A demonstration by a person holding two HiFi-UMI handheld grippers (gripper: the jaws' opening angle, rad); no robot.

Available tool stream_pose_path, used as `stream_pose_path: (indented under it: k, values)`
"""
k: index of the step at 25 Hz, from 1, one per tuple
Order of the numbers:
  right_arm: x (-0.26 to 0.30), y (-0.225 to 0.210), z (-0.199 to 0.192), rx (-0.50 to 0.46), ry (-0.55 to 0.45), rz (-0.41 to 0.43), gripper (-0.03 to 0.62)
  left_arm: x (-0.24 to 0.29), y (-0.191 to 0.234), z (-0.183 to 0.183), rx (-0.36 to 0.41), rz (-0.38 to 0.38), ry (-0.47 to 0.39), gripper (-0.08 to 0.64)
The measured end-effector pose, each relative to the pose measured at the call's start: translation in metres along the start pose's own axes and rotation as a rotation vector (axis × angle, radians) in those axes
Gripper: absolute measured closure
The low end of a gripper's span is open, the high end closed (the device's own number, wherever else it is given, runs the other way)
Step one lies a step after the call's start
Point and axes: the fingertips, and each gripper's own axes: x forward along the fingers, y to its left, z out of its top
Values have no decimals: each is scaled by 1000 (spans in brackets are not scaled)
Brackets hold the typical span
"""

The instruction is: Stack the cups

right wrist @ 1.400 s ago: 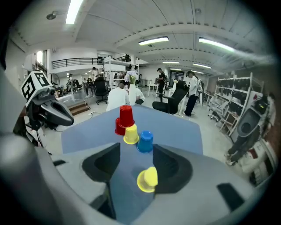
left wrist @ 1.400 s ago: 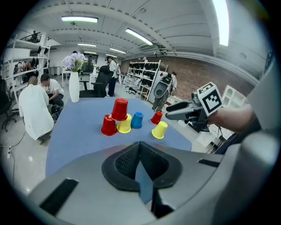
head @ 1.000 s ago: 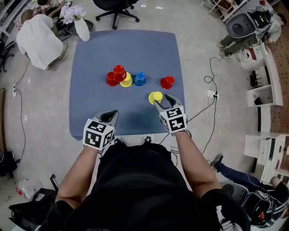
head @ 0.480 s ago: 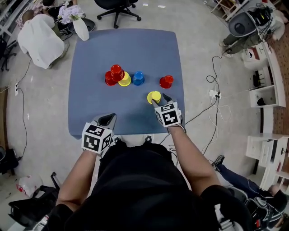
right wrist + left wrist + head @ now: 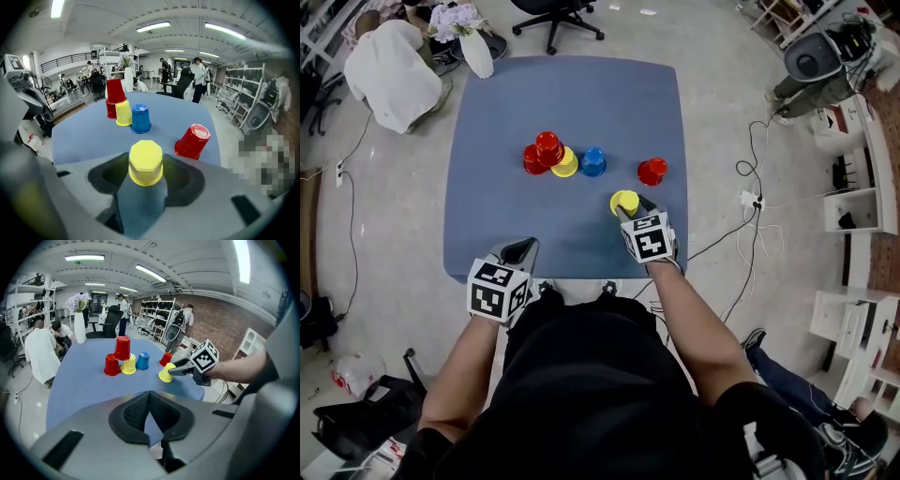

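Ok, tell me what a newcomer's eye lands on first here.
The bright cups on the blue table: mid-table, a top red cup perched on a lower red cup and a yellow cup, with a blue cup beside them. Nearer, a lone yellow cup stands between the open tongs of the right gripper.

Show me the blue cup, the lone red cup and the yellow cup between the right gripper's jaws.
blue cup (image 5: pixel 593 160), head view, upturned base.
lone red cup (image 5: pixel 189 146), right gripper view, side wall.
yellow cup (image 5: pixel 146 157), right gripper view, upturned base.
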Motion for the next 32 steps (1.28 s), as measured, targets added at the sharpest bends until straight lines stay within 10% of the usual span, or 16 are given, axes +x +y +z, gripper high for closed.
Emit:
stream_pose_path:
  k: [13, 32]
  values:
    - [-17, -7, 19, 3, -39, -1, 379, 0, 5, 7, -5, -5, -22, 555]
    - [-16, 22, 145, -95, -165, 68, 379, -21, 48, 13, -49, 45, -75, 555]
